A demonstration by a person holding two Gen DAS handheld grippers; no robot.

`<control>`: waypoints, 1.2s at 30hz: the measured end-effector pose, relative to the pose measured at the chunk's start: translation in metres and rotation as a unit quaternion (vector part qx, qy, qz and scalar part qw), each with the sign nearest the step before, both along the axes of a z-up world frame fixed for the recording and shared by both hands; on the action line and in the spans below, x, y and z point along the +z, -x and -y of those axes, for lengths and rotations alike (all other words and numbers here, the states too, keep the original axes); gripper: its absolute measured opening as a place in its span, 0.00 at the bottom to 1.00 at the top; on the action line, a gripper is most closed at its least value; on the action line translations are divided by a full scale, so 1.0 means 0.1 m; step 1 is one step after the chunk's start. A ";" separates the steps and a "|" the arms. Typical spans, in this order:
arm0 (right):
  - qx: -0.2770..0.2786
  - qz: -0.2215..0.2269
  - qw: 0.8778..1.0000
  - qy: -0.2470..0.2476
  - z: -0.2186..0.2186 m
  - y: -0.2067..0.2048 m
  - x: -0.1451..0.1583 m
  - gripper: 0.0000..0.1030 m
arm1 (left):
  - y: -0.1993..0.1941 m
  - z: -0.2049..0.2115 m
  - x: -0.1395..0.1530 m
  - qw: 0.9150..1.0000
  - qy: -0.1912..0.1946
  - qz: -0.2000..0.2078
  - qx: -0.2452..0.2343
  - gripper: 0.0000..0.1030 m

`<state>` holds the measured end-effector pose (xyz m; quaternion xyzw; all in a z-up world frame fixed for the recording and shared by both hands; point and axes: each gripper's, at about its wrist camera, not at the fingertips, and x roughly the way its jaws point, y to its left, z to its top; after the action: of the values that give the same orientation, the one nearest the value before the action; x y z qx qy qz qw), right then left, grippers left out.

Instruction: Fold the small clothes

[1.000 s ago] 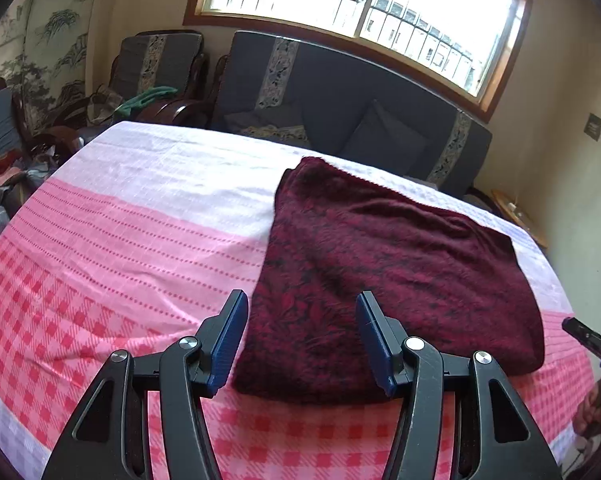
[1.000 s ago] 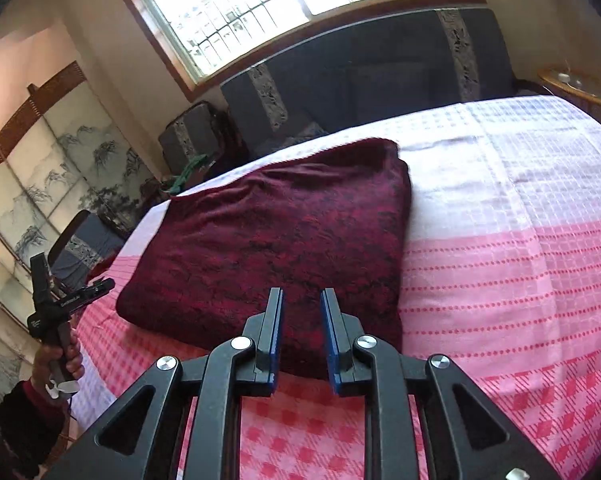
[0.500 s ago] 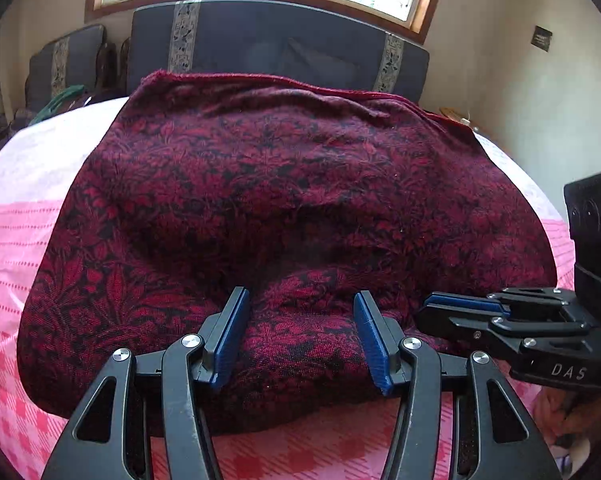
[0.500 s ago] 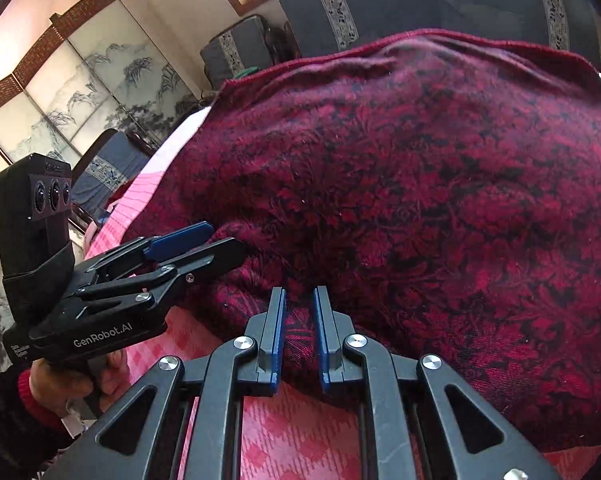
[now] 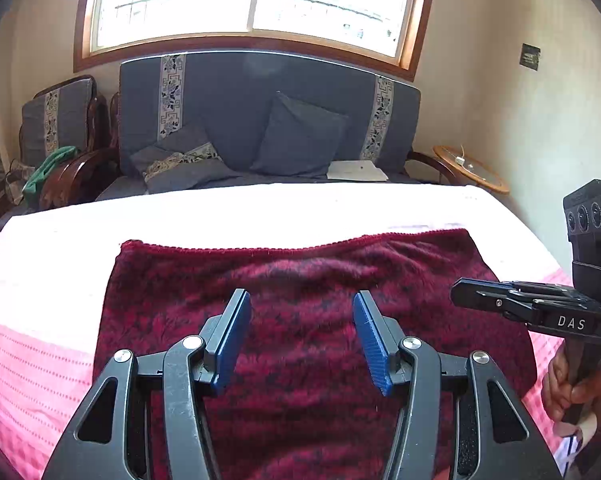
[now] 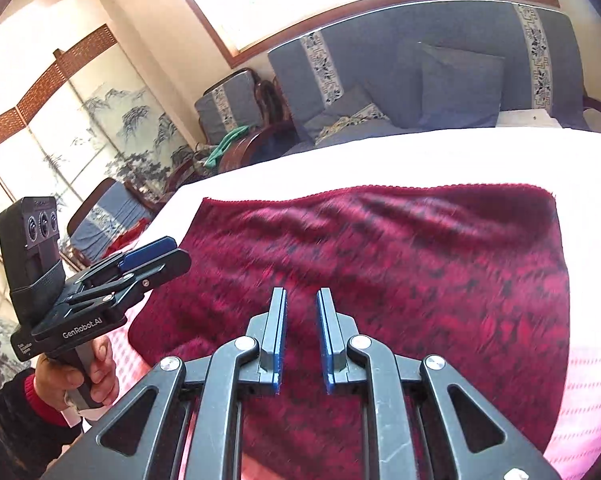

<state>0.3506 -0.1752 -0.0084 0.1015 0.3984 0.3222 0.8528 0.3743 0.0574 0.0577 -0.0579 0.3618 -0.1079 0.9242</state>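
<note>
Dark red patterned cloth [image 5: 300,280] lies folded in a rough rectangle on the table [image 5: 52,264], which is covered in a pink-and-white checked sheet. Cloth's far edge runs straight across the white part of the sheet; near edge passes under both tongs.

Left tongs [image 5: 300,336] are above the cloth's middle, jaws wide apart, nothing between them. Blue pads [image 5: 232,336] are clear of the fabric as far as the view shows.

Right tongs [image 6: 301,336] are also above the cloth, toward its near-left part, jaws narrow but with a clear gap, holding nothing.

In the left wrist view the right tongs come in from the right, over the cloth's right edge, hand [image 5: 576,388] gripping the handle. In the right wrist view the left tongs sit just off the cloth's left edge.

Grey sofa [image 5: 260,120] with cushions stands behind the table, under a window [image 5: 244,4].
</note>
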 end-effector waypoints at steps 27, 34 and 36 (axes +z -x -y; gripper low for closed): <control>-0.097 -0.091 0.988 -0.079 1.26 -0.79 -0.33 0.09 | -0.58 -1.03 -0.60 0.988 0.031 -0.070 0.135 0.43; -0.134 -0.137 0.977 -0.095 1.42 -0.84 -0.79 0.00 | -0.53 -0.99 -0.79 0.989 0.011 -0.058 0.135 0.43; -0.134 -0.143 0.974 -0.112 1.46 -0.84 -0.77 0.00 | -0.52 -1.00 -0.76 0.989 0.016 -0.056 0.134 0.43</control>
<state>0.4347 -0.3215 -0.0858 0.2936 0.4608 0.2296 0.8054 0.4266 0.1577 -0.0187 -0.1267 0.4001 0.0140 0.9076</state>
